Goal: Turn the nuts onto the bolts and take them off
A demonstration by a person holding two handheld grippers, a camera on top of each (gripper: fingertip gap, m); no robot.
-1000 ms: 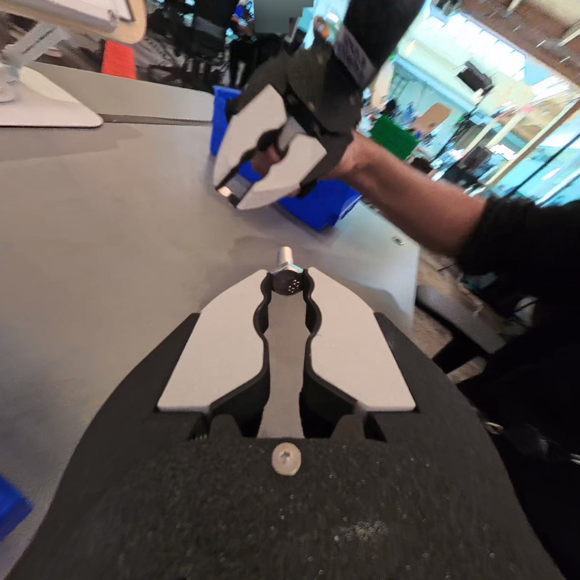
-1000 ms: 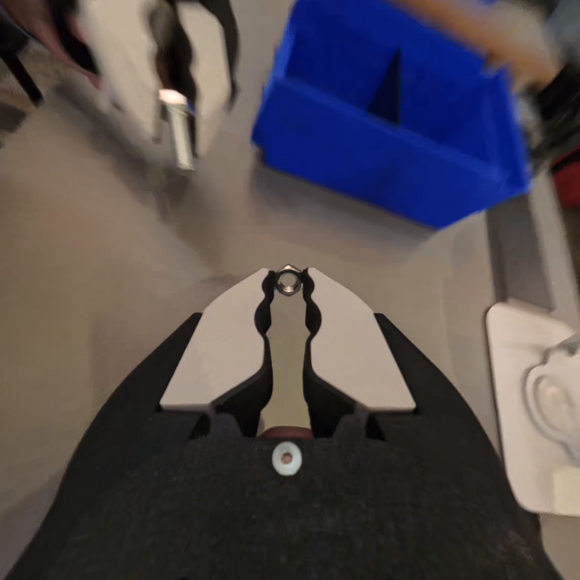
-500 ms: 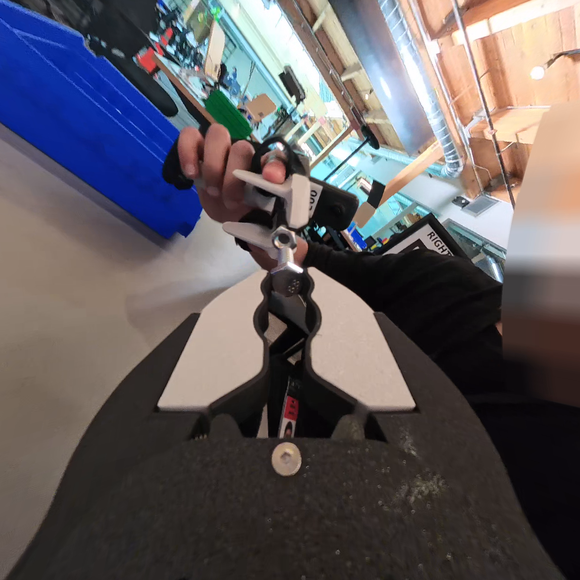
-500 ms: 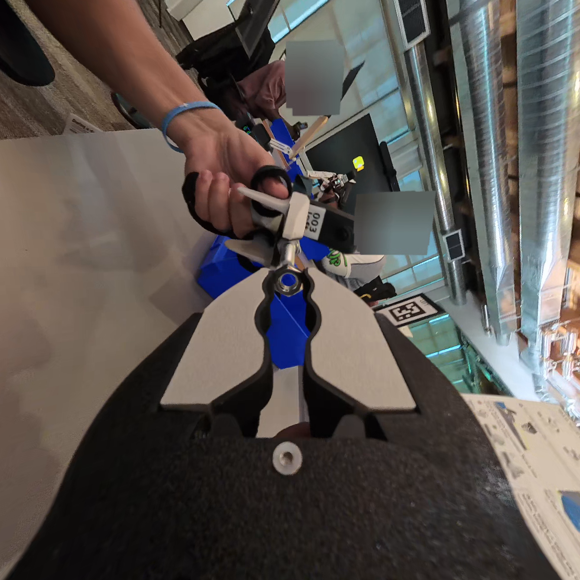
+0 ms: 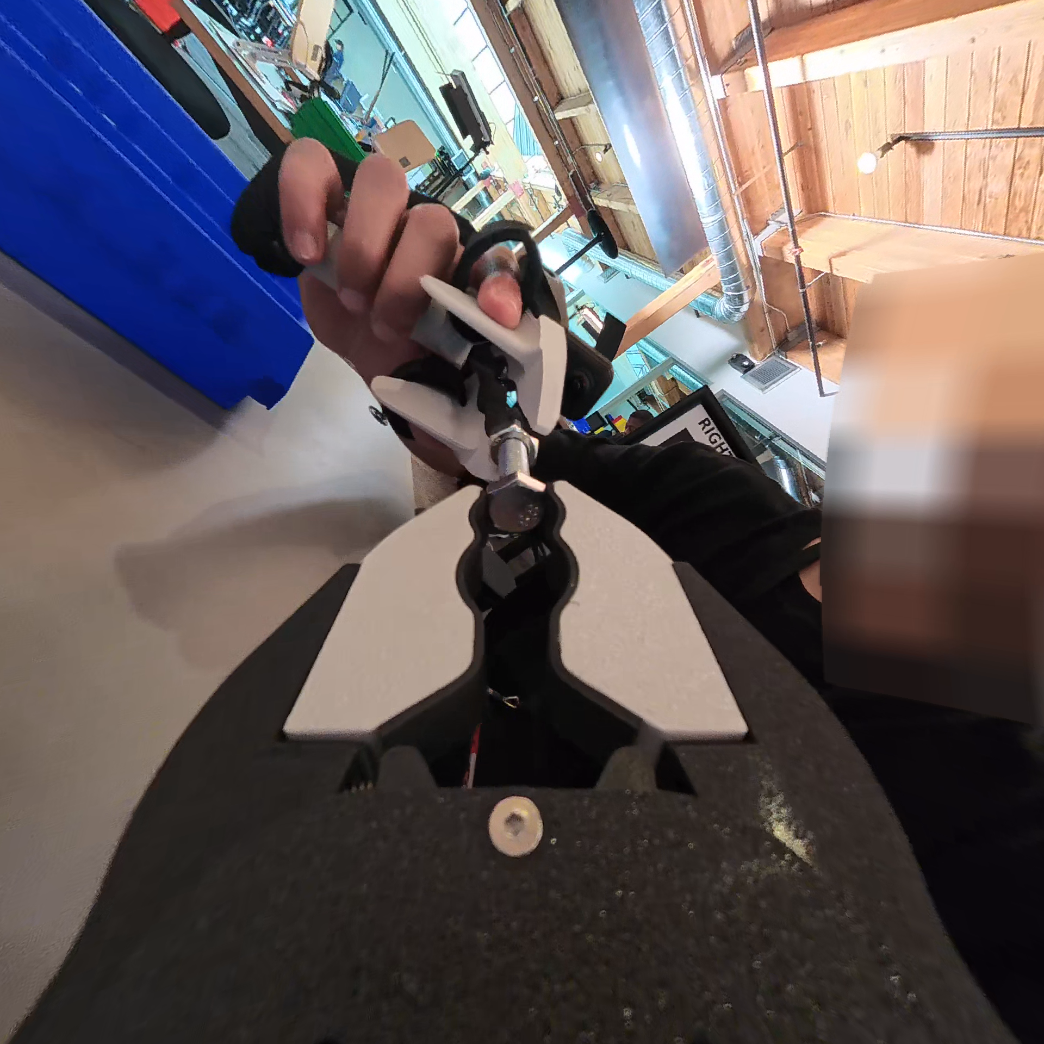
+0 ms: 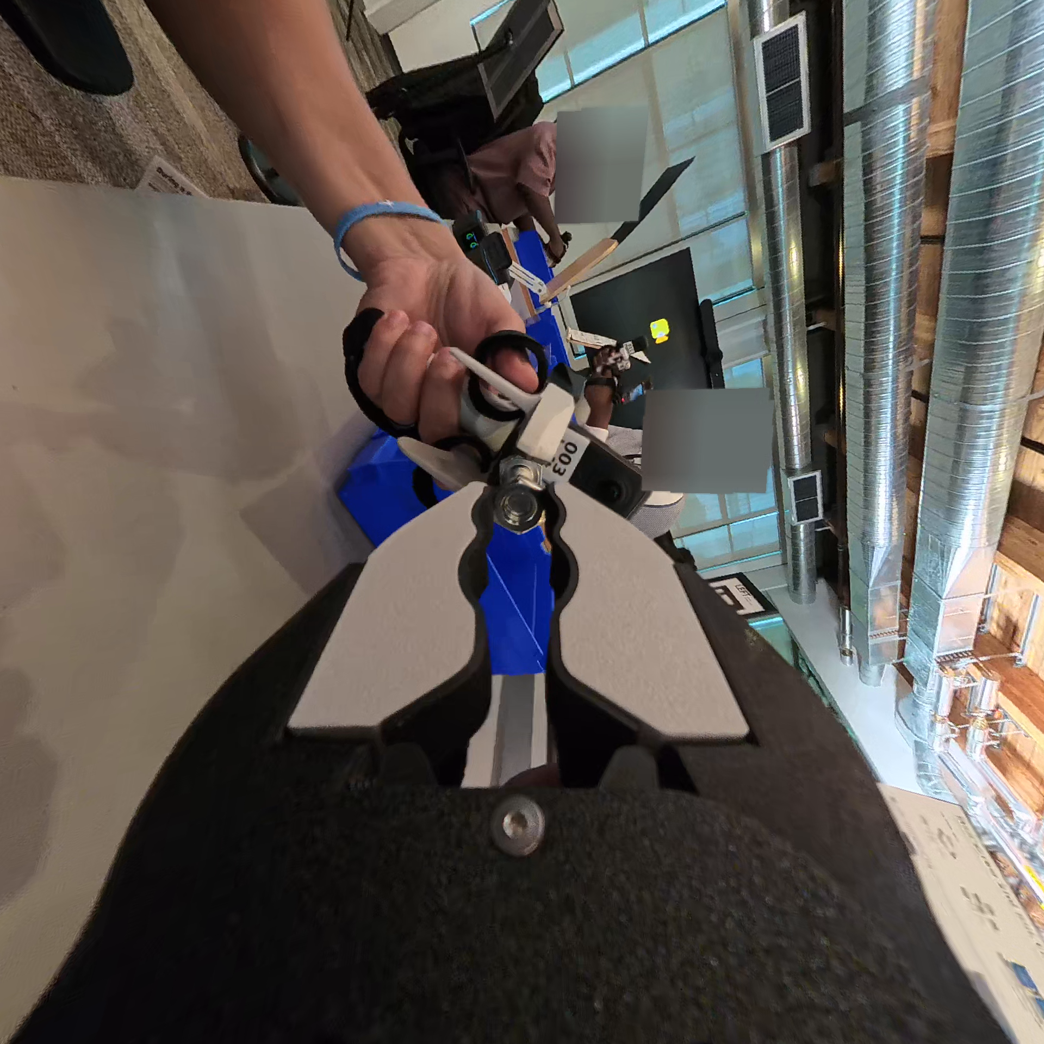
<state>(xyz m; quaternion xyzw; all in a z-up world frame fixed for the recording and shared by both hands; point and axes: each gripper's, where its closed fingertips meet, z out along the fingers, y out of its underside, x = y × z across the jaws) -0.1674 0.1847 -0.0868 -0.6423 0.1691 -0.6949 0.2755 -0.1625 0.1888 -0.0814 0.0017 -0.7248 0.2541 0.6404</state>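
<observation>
In the left wrist view my left gripper (image 5: 515, 497) is shut on the hex head of a silver bolt (image 5: 515, 511). Its threaded shank points away toward my right gripper (image 5: 504, 438), which a hand holds farther off. A silver nut (image 5: 513, 435) sits on the far end of the shank, between the right gripper's fingertips. In the right wrist view my right gripper (image 6: 517, 503) is shut on the nut (image 6: 502, 518), and the bolt's end (image 6: 515, 504) shows through its hole. The left gripper (image 6: 517, 468) faces it, close behind. Both are held up above the table.
A blue bin (image 5: 113, 226) stands on the pale table (image 5: 113, 536) to the left; it also shows behind the fingers in the right wrist view (image 6: 508, 610). A printed sheet (image 6: 988, 915) lies at the lower right. People stand in the background. Less than 4 cm separates the two grippers' tips.
Both grippers swung up from above the table to face each other. They have since drawn closer, and the nut now sits on the bolt's threaded end.
</observation>
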